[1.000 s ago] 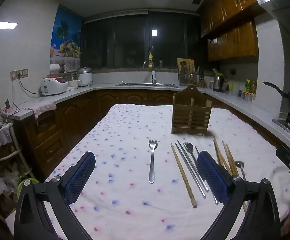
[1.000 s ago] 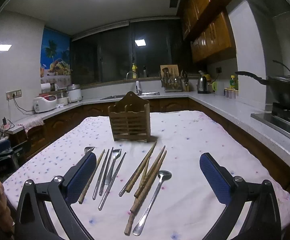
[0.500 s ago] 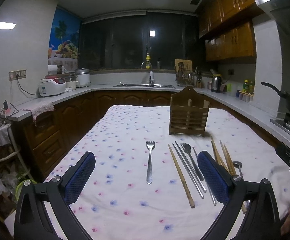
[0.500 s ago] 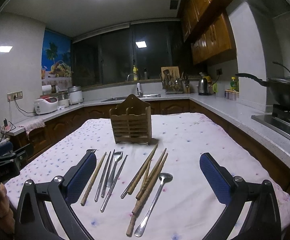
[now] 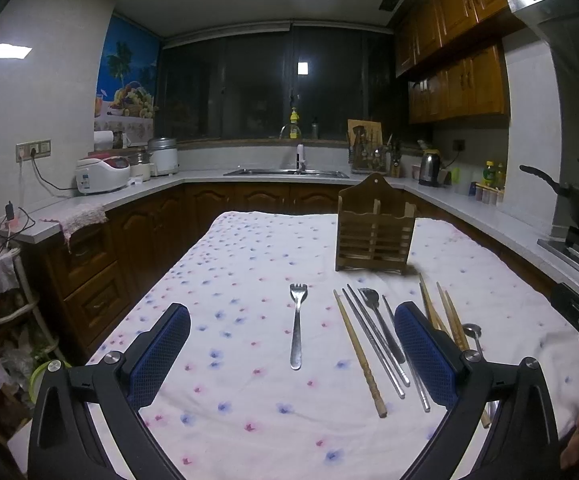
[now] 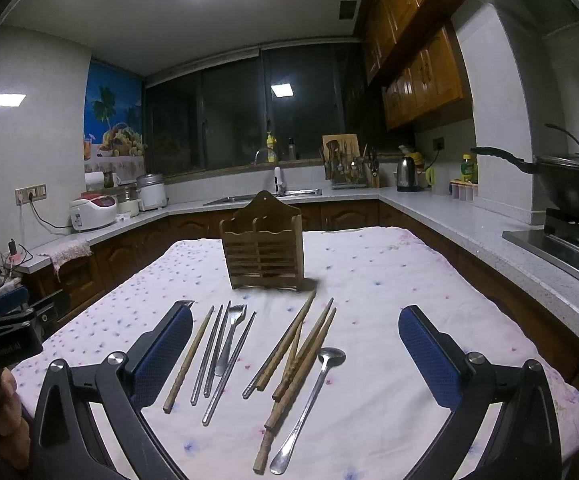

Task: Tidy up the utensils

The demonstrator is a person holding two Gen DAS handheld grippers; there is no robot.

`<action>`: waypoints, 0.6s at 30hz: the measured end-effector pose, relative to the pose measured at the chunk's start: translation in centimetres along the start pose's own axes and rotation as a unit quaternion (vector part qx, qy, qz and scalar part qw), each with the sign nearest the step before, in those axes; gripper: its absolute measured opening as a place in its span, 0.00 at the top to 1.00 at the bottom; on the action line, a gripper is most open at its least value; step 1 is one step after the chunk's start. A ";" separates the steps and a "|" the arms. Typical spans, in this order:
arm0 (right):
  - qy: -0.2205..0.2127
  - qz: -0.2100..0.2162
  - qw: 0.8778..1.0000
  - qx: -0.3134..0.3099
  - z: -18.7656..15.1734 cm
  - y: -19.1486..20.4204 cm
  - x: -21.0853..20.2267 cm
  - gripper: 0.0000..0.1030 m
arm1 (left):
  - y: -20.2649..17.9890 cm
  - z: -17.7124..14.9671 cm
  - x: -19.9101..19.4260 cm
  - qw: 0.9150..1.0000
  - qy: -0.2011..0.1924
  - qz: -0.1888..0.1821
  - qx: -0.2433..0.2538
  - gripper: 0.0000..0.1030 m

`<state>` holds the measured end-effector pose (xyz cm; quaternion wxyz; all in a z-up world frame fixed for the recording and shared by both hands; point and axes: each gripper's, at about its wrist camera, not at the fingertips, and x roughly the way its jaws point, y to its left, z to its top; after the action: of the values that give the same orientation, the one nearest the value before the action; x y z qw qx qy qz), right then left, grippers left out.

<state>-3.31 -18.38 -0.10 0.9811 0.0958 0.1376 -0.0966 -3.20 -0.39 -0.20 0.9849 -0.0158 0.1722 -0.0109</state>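
A wooden utensil holder [image 5: 374, 233] stands upright on the floral tablecloth [image 5: 249, 272]; it also shows in the right wrist view [image 6: 264, 248]. A metal fork [image 5: 297, 322] lies alone in front of my open, empty left gripper [image 5: 291, 354]. To its right lie a wooden chopstick [image 5: 359, 354], metal chopsticks [image 5: 373, 346] and a second fork [image 6: 231, 334]. In the right wrist view, wooden chopsticks [image 6: 301, 354] and a metal spoon [image 6: 309, 400] lie between the fingers of my open, empty right gripper [image 6: 295, 358].
Kitchen counters [image 6: 469, 228] wrap around the table on three sides, with a sink [image 5: 285, 173], rice cookers [image 5: 103, 174], a kettle [image 6: 406, 168] and a wok on the stove [image 6: 569, 188]. The left gripper body [image 6: 5, 328] shows at the right view's left edge.
Both grippers drifted slightly; the views shifted a little. No utensil has moved and neither gripper has taken hold of anything.
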 end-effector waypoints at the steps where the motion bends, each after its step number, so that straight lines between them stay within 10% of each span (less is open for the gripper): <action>1: 0.000 -0.001 1.000 0.000 0.0 0.0 0.0 0.00 | 0.0 0.0 0.1 1.000 0.000 0.000 0.000 0.01; 18: 0.003 -0.002 1.000 0.001 0.0 0.1 0.0 0.00 | -0.1 0.0 0.4 1.000 0.006 -0.003 -0.002 0.01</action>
<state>-3.25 -18.27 -0.14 0.9804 0.0971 0.1402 -0.0982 -2.77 -0.50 -0.33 0.9838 -0.0182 0.1776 -0.0136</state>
